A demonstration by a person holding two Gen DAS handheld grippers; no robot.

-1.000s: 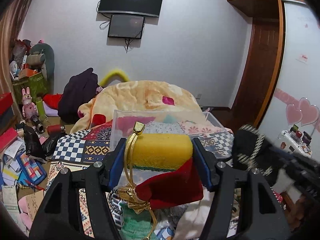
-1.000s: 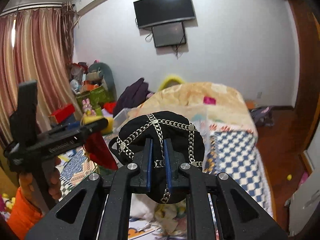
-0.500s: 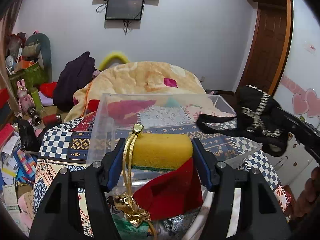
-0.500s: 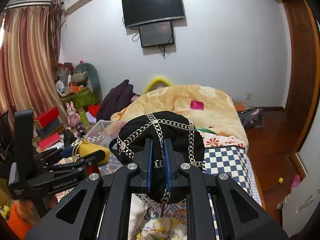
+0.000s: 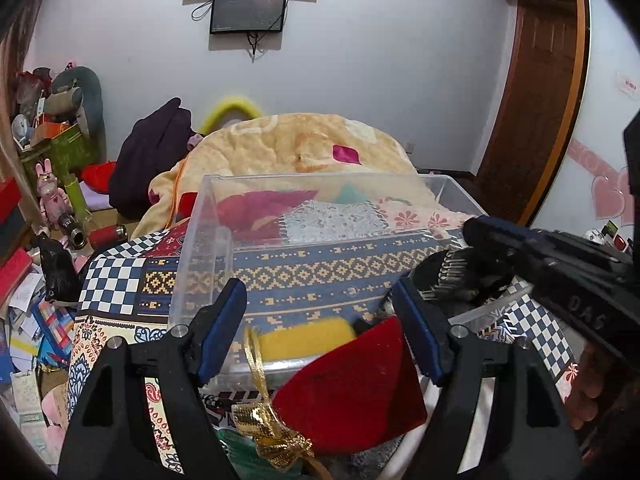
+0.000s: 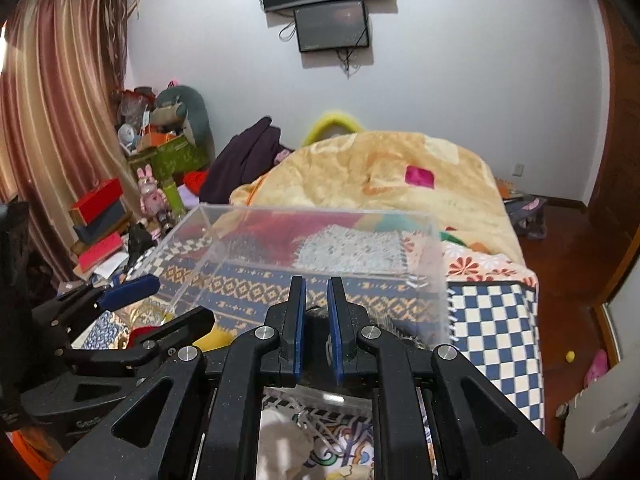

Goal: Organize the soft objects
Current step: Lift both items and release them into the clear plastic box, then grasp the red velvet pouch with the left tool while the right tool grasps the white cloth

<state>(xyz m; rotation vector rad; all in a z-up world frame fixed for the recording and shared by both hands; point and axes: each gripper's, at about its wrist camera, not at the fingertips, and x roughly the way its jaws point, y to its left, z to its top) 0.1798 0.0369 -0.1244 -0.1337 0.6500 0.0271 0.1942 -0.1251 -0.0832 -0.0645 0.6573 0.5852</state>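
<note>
A clear plastic bin (image 5: 224, 200) stands on the patterned bedspread, also in the right wrist view (image 6: 320, 216). My left gripper (image 5: 320, 320) is open over its near edge. The yellow sponge (image 5: 304, 338) lies loose in the bin below the fingers, also in the right wrist view (image 6: 212, 338). A red pouch with gold cord (image 5: 352, 384) hangs in front of it. My right gripper (image 6: 316, 312) has its jaws slightly apart over the bin. The black chain-trimmed hat (image 5: 452, 276) sits in the bin under it, barely showing in the right wrist view (image 6: 396, 326).
A yellow blanket (image 5: 296, 148) is heaped behind the bin. A dark garment (image 5: 148, 160) lies left of it. Boxes, toys and papers (image 5: 44, 216) crowd the floor at the left. A wooden door (image 5: 536, 100) is at the right.
Both grippers moved forward and down over the bin. The left gripper let go of the sponge, which dropped into the bin. The right gripper's jaws parted and the hat sank below them.
</note>
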